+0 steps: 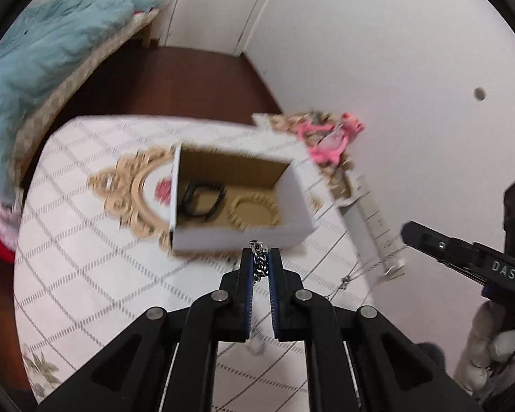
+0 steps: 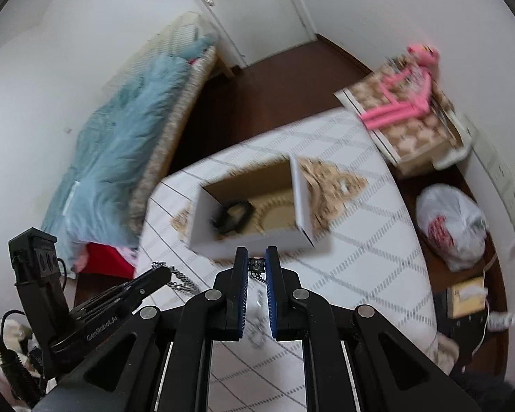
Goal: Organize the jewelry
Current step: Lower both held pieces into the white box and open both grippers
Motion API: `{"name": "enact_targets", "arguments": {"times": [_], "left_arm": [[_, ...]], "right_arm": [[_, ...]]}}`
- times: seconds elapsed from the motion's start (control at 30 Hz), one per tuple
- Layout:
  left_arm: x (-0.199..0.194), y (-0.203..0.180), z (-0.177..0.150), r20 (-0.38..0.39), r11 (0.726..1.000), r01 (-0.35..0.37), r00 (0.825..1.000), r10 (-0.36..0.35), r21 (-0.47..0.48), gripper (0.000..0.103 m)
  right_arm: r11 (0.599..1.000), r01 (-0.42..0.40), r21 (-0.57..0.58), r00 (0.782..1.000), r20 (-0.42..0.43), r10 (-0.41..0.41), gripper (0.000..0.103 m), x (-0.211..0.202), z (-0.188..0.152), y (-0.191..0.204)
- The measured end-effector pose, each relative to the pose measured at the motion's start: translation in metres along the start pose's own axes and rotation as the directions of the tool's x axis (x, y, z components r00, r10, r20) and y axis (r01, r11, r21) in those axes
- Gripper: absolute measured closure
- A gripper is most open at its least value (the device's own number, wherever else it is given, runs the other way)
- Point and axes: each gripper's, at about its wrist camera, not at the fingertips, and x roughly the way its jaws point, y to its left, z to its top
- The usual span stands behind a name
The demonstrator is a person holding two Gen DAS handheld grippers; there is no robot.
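Note:
A white cardboard box (image 1: 302, 202) stands open on the round table (image 1: 86, 257) and holds a black bracelet (image 1: 202, 201) and a beige beaded bracelet (image 1: 254, 209). My left gripper (image 1: 260, 257) is shut on a silver chain (image 1: 261, 262) just in front of the box. The right gripper (image 1: 408, 231) shows at the right edge of this view. In the right wrist view my right gripper (image 2: 256, 257) is shut on the silver chain's end piece (image 2: 256, 263), near the box (image 2: 302, 202). The left gripper (image 2: 161, 273) holds the chain's other end (image 2: 180, 279).
A gold ornate mat (image 1: 134, 185) lies under the box. A patterned box with pink toy (image 2: 405, 103) stands beyond the table. A bed with blue blanket (image 2: 120, 144) is at left. A white plastic bag (image 2: 453, 230) lies on the floor at right.

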Motion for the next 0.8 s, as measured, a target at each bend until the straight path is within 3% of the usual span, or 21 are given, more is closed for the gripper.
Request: {"name": "enact_targets", "arguments": {"times": [0.17, 0.3, 0.57, 0.7, 0.8], "left_arm": [[-0.003, -0.010, 0.048, 0.049, 0.999, 0.005, 0.999, -0.007, 0.039, 0.098], [0.013, -0.003, 0.077, 0.039, 1.000, 0.005, 0.999, -0.006, 0.027, 0.098], [0.060, 0.021, 0.087, -0.072, 1.000, 0.003, 0.997, -0.006, -0.031, 0.097], [0.078, 0.028, 0.084, -0.137, 0.998, -0.049, 0.990, 0.042, -0.044, 0.095], [0.084, 0.034, 0.083, -0.148, 0.991, -0.130, 0.981, 0.123, -0.037, 0.093]], "right_arm": [[0.997, -0.007, -0.083, 1.000, 0.030, 0.009, 0.093, -0.002, 0.049, 0.028], [0.990, 0.022, -0.137, 1.000, 0.021, -0.019, 0.093, 0.017, 0.082, 0.044], [0.980, 0.091, -0.175, 0.990, -0.090, -0.108, 0.093, 0.097, 0.123, 0.046], [0.972, 0.128, -0.196, 0.979, -0.134, -0.156, 0.093, 0.132, 0.128, 0.041], [0.962, 0.162, -0.219, 0.971, -0.140, -0.195, 0.093, 0.149, 0.128, 0.038]]}}
